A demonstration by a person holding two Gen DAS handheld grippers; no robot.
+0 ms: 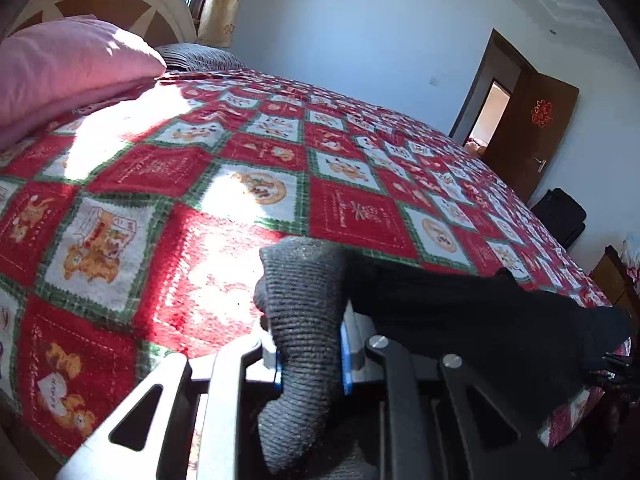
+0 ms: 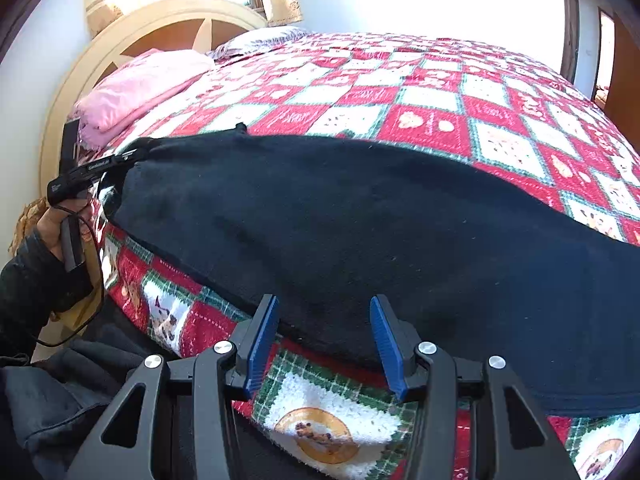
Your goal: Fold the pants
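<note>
In the left wrist view, the left claw (image 1: 310,360) is clamped on a grey ribbed cuff (image 1: 304,304) of the pants (image 1: 460,308), whose black cloth trails off to the right along the near edge of the bed (image 1: 248,148). In the right wrist view, the right claw (image 2: 324,344) stands apart with nothing between its blue pads (image 2: 262,344), poised just at the near edge of the pants (image 2: 360,232), which lie flat across the red, white and green checked blanket (image 2: 440,100). At the far left end of the pants the left claw (image 2: 120,160) grips them. Farther back lie a pink pillow (image 2: 136,88) and the cream headboard (image 2: 168,20).
</note>
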